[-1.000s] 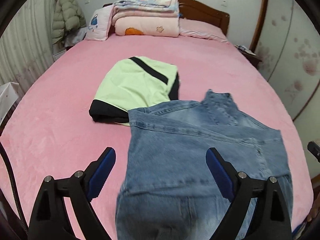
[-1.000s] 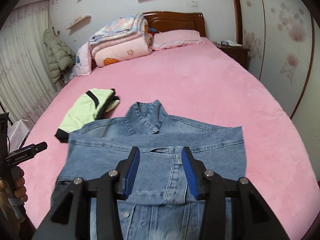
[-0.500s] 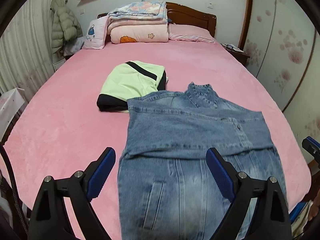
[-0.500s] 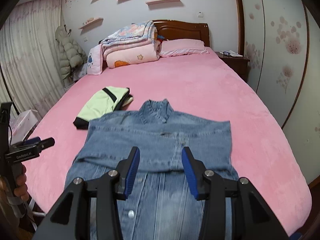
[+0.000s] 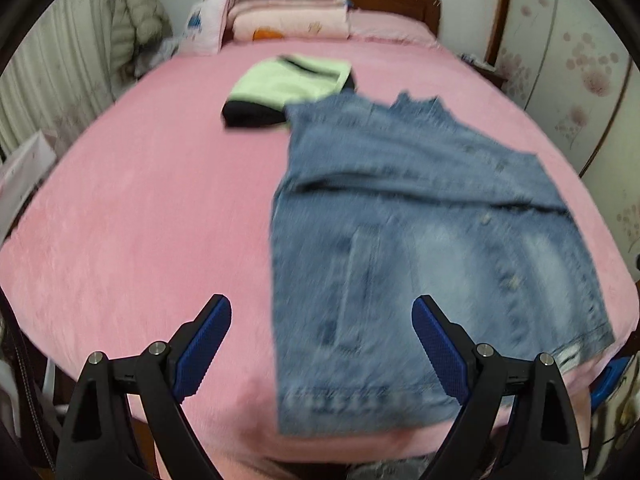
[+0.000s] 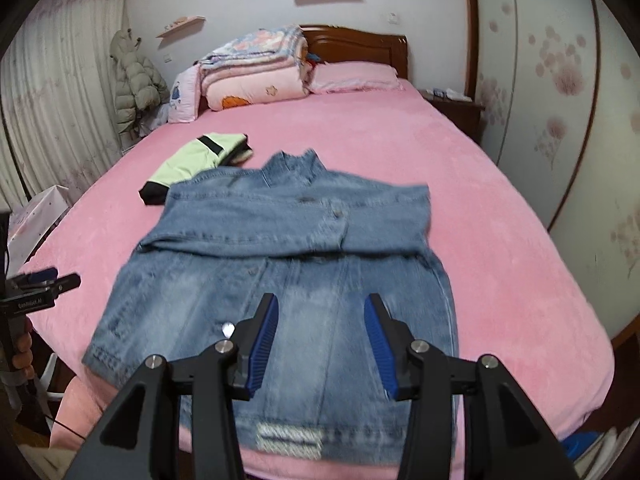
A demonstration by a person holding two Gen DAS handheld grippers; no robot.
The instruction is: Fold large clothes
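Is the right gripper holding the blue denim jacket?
No, the right gripper has open jaws hovering above the blue denim jacket, gripping nothing.

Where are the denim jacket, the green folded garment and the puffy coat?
denim jacket [image 6: 280, 288]: right wrist view, on its front panel.
green folded garment [image 6: 192, 160]: right wrist view, on its pale green top.
puffy coat [image 6: 134, 80]: right wrist view, on its quilted body.

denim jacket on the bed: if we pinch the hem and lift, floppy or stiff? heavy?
Probably floppy: the denim jacket lies flat on the pink bed with its sleeves folded across the chest, so it should drape from the fingers. Likely heavyish for a garment, since it looks like thick denim with seams and buttons. Not slippery; the weave should grip.
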